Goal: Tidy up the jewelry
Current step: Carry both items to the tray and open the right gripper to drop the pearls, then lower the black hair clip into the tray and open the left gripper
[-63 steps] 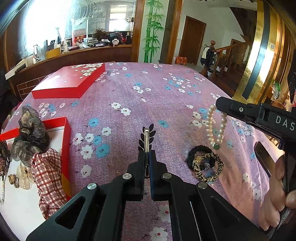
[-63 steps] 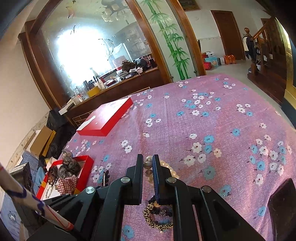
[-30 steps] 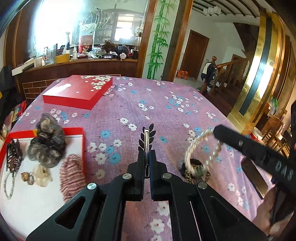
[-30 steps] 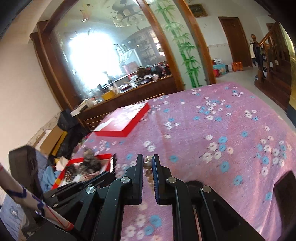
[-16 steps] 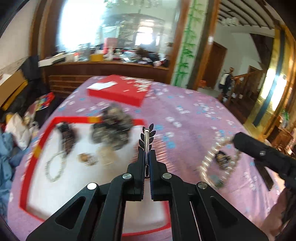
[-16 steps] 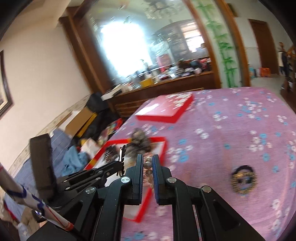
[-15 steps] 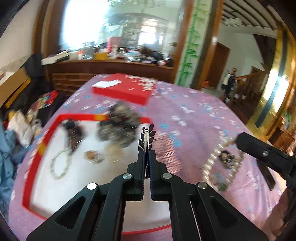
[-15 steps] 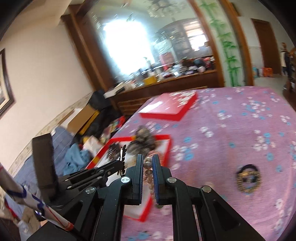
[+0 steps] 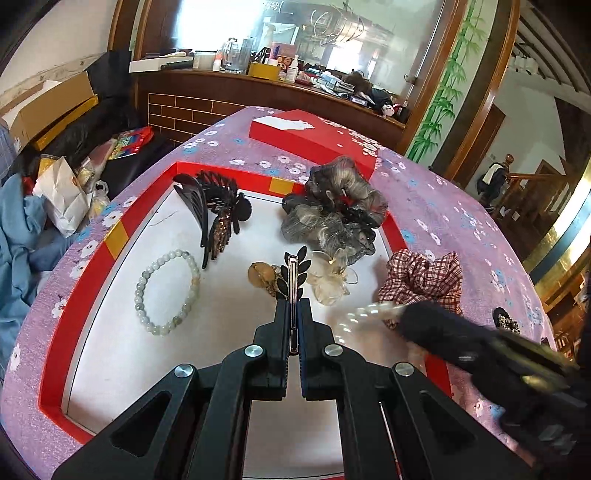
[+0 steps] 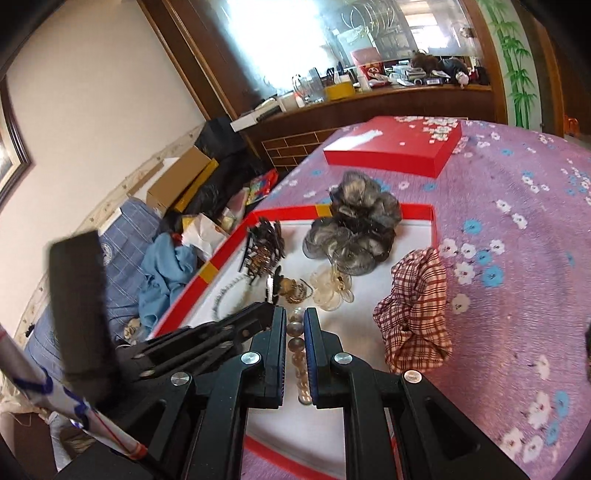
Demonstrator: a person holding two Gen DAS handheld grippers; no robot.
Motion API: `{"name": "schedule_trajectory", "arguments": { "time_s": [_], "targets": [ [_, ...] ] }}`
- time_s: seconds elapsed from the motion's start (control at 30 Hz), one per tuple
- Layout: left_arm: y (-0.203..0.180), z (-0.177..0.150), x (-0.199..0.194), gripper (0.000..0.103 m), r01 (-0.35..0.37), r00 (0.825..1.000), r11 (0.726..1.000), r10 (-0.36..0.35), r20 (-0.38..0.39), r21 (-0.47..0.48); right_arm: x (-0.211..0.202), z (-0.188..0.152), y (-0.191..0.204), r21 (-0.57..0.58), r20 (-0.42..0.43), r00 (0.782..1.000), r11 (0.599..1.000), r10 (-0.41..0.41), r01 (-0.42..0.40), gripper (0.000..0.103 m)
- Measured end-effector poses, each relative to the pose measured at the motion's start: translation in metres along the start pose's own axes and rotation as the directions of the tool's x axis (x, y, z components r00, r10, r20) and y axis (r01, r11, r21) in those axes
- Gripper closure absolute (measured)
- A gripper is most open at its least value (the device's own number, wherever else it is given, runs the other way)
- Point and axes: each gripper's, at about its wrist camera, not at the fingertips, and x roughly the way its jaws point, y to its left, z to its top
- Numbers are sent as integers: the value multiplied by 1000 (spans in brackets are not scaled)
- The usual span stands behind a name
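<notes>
Red tray (image 9: 88,273) holds bead bracelet (image 9: 168,291), scrunchies; jaws grip leaf clip (image 9: 293,277), pearl bracelet (image 10: 295,345)

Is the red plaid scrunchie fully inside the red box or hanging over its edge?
Hanging over the edge. The plaid scrunchie is draped across the right-hand wall of the red box, part over the white lining, part on the purple floral cloth.

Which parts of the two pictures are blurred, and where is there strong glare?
Left wrist view: the right hand-held gripper and its pearl bracelet are smeared by motion; the tray is sharp. Right wrist view: the tablecloth is slightly soft. Both views: the mirror is blown out white, and edges curve.
</notes>
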Motion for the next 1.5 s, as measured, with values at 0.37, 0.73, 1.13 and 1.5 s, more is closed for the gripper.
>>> {"name": "schedule_trajectory", "arguments": {
  "time_s": [0.37, 0.73, 1.13, 1.5],
  "targets": [
    [7, 2, 8, 99, -55, 998, 998, 55, -13, -14, 14, -3, -10, -50, -8, 996, 995, -84, 84, 92],
    [10, 2, 16, 99, -93, 995, 995, 92, -39, -22, 15, -4, -13, -57, -15, 994, 993, -107, 106, 92],
    [15, 2, 15, 99, -94, 995, 995, 93, -38, -44, 16, -4, -22, -25, -25, 994, 994, -107, 107, 92],
    [14, 2, 15, 99, -98, 995, 994, 97, -37, -37, 17, -5, -23, -17, -27, 994, 995, -103, 102, 91]
  ]
}}
